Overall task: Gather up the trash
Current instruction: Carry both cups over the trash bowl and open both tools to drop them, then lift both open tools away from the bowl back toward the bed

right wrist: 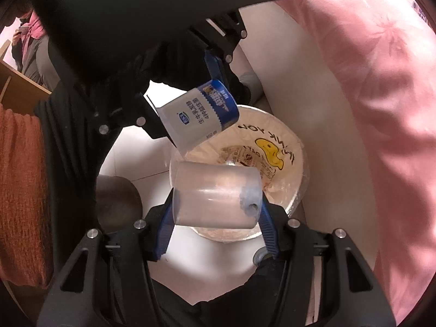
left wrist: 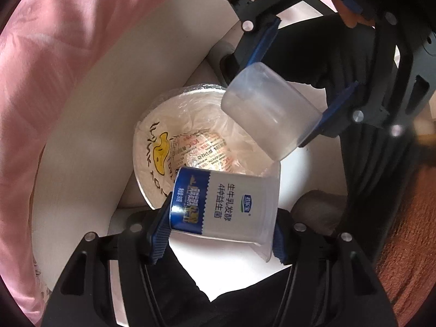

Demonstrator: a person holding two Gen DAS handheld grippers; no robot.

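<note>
**Two cups held over the bin, not yet dropped**

The pink bedding [left wrist: 54, 87] fills one whole side of both views, with a white surface [left wrist: 90, 125] curving along below it. An orange knitted cloth [right wrist: 21, 190] hangs at the other edge, and part of a person shows far back in the right wrist view.

On the pale floor between these stands one bin [left wrist: 144, 163], round and white, printed with a yellow smiling shape and lined with a clear bag. At least one piece of trash already lies in it: a printed wrapper [left wrist: 201, 150] at the bottom. I cannot count more through the crumpled liner.

Two cups are in the air above the bin's mouth, one per gripper. The left gripper [left wrist: 218, 234] has its blue pads pressed on either side of the yogurt cup [left wrist: 231, 204], white with a blue band, lying sideways between them. The right gripper [right wrist: 215, 215] grips the clear cup [right wrist: 215, 193] the same way, sideways, pads on its two ends. Both cups hang close together, the clear one a little nearer the bin's centre in the left wrist view.

As I judge it, the collecting is well on: both cups are carried to the bin and lined up over it. What is left is the release of each, and whether other trash lies out of sight I cannot say.

Count: one bin, two cups, two grippers, one visible wrapper.
</note>
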